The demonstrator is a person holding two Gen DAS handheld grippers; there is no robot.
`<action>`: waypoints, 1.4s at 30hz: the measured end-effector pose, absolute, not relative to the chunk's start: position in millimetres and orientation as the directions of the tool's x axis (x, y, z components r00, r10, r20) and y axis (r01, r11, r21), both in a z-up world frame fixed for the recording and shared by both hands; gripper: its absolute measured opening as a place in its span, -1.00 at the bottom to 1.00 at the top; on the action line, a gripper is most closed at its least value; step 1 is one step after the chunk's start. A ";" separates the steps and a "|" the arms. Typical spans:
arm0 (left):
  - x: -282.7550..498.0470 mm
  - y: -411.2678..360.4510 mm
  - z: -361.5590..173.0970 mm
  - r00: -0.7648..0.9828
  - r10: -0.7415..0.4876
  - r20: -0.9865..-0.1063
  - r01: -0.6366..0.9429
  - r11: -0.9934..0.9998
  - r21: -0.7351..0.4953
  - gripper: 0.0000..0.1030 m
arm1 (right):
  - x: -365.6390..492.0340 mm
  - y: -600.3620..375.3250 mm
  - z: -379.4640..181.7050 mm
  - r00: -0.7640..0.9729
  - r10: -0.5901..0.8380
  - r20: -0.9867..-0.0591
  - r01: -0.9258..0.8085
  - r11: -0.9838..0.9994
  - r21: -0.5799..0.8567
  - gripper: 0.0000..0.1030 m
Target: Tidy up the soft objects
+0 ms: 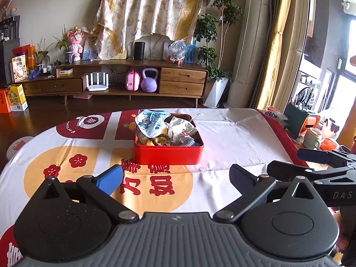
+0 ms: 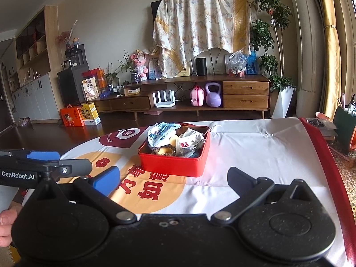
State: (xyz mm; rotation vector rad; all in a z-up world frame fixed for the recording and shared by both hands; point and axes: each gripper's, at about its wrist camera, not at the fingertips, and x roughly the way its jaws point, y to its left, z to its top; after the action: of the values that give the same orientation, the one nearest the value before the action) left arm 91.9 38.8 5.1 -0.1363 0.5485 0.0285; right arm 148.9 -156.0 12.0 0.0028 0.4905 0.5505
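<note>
Resting on the bench (image 1: 233,138), the red tin (image 1: 168,153) holds limp, light items: a face mask (image 1: 151,122) and a cloth pouch (image 1: 181,128). Left tongs (image 1: 175,178) and right tongs (image 2: 173,178) gape wide, empty. Pinch loose fabric folds, not straps.

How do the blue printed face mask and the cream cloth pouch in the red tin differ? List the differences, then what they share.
The blue printed face mask is pale blue with pictures; the cream cloth pouch is plain off-white with a small red label. The mask lies at the left of the red tin, draped over its rim; the pouch sits crumpled at the right. Both are soft and piled in the tin.
</note>
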 end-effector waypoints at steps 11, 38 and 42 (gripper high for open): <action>88.2 34.0 7.4 0.858 -0.012 -0.514 -0.061 0.990 -0.125 0.99 | 144.9 -160.0 12.1 0.740 0.503 -0.446 -0.501 0.855 0.135 0.99; 84.3 27.7 4.6 0.862 -0.021 -0.507 -0.049 0.991 -0.125 0.99 | 144.4 -161.0 8.1 0.745 0.495 -0.447 -0.490 0.861 0.136 0.99; 85.0 26.4 4.5 0.863 -0.011 -0.505 -0.052 0.993 -0.110 0.99 | 143.5 -161.5 10.2 0.746 0.497 -0.444 -0.492 0.860 0.136 0.99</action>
State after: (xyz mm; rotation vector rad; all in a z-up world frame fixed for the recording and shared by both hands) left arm 85.0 26.4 4.5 -0.1210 0.5296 0.0215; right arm 143.5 -161.5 10.2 0.0101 0.4885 0.5413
